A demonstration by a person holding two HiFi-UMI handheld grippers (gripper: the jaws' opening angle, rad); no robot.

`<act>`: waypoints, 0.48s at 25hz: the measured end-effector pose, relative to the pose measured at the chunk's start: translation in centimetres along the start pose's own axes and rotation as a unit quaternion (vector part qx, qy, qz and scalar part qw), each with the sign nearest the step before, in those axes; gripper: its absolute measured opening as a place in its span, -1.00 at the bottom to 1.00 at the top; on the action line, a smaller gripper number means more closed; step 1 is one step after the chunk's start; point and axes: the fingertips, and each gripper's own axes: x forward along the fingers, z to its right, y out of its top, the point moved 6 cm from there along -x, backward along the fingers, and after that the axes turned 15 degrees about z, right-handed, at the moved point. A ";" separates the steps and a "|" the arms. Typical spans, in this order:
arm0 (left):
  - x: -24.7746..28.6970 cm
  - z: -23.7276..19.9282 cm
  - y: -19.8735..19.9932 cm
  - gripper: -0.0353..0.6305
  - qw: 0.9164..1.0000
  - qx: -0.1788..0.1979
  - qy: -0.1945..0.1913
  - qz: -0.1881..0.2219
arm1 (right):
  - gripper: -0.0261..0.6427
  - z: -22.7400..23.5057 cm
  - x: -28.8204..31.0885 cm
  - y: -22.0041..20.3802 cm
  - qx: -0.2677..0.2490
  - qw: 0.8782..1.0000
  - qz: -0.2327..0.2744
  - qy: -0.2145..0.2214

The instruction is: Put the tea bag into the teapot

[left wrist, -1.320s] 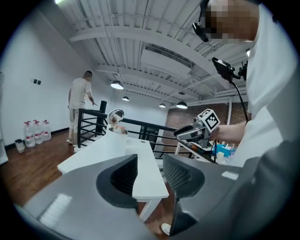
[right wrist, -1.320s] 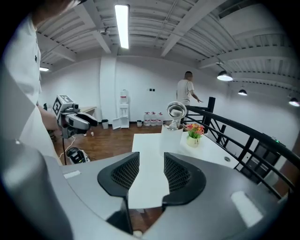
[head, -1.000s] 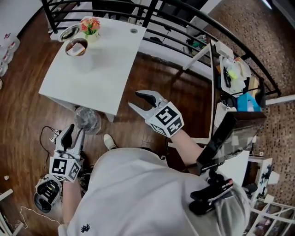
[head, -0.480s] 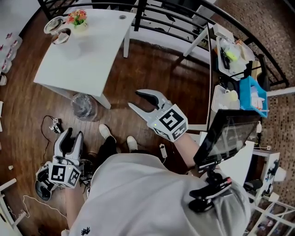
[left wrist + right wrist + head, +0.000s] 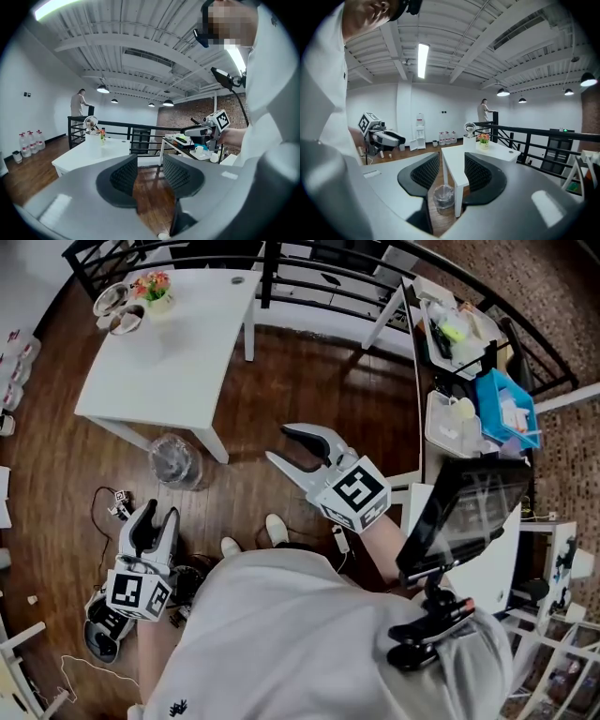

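A white table (image 5: 169, 352) stands ahead, a few steps off. At its far corner sit a glass teapot (image 5: 112, 298), a small bowl (image 5: 125, 321) and a pot of flowers (image 5: 155, 285). The teapot also shows as a round glass shape (image 5: 469, 127) in the right gripper view and far off (image 5: 92, 124) in the left gripper view. I see no tea bag. My left gripper (image 5: 153, 526) hangs low at my side, open and empty. My right gripper (image 5: 298, 454) is held out in front, open and empty, well short of the table.
A clear waste bin (image 5: 175, 462) stands at the table's near leg. A black railing (image 5: 309, 268) runs behind the table. At the right are a cluttered cart with a blue bin (image 5: 511, 413) and a dark screen (image 5: 469, 512). A person (image 5: 78, 105) stands by the far railing.
The head view has swung, so the table sits further up and left. Both grippers stay open and empty; the left one has shifted slightly in view.
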 end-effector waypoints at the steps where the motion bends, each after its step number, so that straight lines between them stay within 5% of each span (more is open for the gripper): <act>1: -0.5 -0.2 0.2 -0.38 1.000 0.001 -0.004 0.000 | -0.44 -0.7 0.0 0.3 -0.002 1.000 0.002 -0.001; 12: -4.1 -2.1 -0.7 -0.38 1.000 -0.006 -0.011 0.010 | -0.46 -4.8 0.9 1.1 -0.024 1.000 0.001 -0.014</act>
